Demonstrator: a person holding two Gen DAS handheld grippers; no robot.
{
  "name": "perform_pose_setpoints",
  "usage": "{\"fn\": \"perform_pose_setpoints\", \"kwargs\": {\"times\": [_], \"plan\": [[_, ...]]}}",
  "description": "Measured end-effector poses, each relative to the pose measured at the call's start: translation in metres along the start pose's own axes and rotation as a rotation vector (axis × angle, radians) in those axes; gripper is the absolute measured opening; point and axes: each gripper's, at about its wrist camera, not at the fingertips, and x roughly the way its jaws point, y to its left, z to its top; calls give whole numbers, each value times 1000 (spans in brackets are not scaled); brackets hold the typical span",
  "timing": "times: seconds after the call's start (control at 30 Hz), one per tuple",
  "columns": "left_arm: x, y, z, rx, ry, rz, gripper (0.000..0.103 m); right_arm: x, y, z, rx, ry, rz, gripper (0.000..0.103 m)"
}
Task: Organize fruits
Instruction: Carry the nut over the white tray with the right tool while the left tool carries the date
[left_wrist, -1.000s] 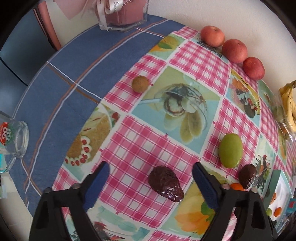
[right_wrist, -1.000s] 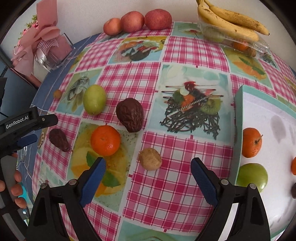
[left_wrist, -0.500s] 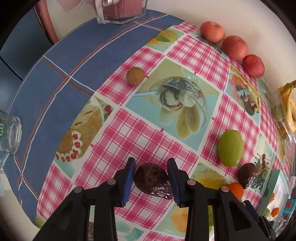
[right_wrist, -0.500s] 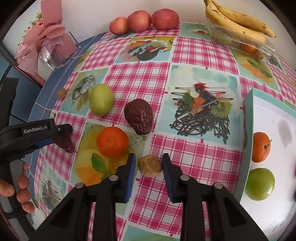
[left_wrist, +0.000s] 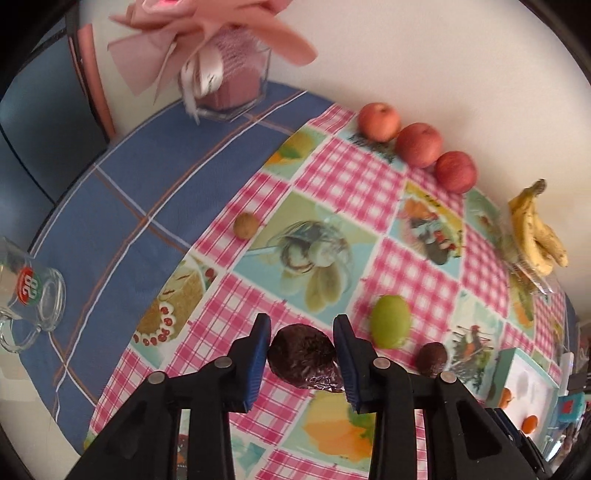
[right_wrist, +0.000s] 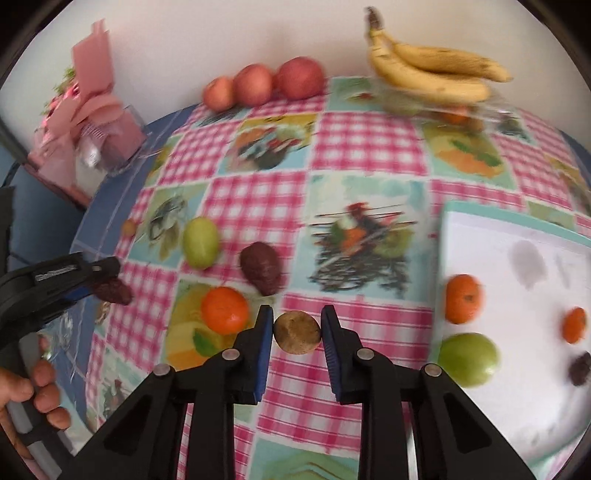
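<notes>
My left gripper (left_wrist: 301, 343) is shut on a dark brown wrinkled fruit (left_wrist: 303, 356), held above the checked tablecloth. My right gripper (right_wrist: 297, 332) is shut on a small tan round fruit (right_wrist: 297, 332), also off the cloth. On the cloth lie a green fruit (right_wrist: 200, 242), a second dark wrinkled fruit (right_wrist: 263, 266), an orange (right_wrist: 224, 310) and a small tan fruit (left_wrist: 246, 226). The white tray (right_wrist: 517, 229) at the right holds oranges, a green fruit (right_wrist: 468, 359) and a dark fruit (right_wrist: 580, 369). In the right wrist view the left gripper (right_wrist: 107, 284) shows at the left with its dark fruit.
Three red apples (left_wrist: 419, 144) line the wall, with bananas (right_wrist: 436, 68) on a clear box beside them. A vase with pink wrapping (left_wrist: 229, 81) stands on the blue cloth, and a glass mug (left_wrist: 29, 299) sits near the left edge. A hand (right_wrist: 33, 391) grips the left handle.
Both grippers closed from wide open, the left onto the dark wrinkled fruit and the right onto the small tan fruit. Both then rose from the cloth with their fruits.
</notes>
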Motion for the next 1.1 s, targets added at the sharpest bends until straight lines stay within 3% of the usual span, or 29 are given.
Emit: {"fn": "perform_pose_setpoints", "kwargs": {"times": [0.3,0.63,0.77,0.9,1.1], "plan": [[-17,-33,-6,74,-39,-34,37,-29,-39,1,120,-43,-35,27],[-13,-87,-26,183,21,-134,37,-56,-96,-2,260,-86,-122,27],[-11,-121,-43,277,48,-151,37,-61,-129,-9,349,-86,-144,27],[-11,-152,-59,334,118,-271,37,-68,-160,-18,430,-93,-181,27],[-15,-183,-83,431,137,-276,37,-83,-199,-33,540,-111,-196,27]]}}
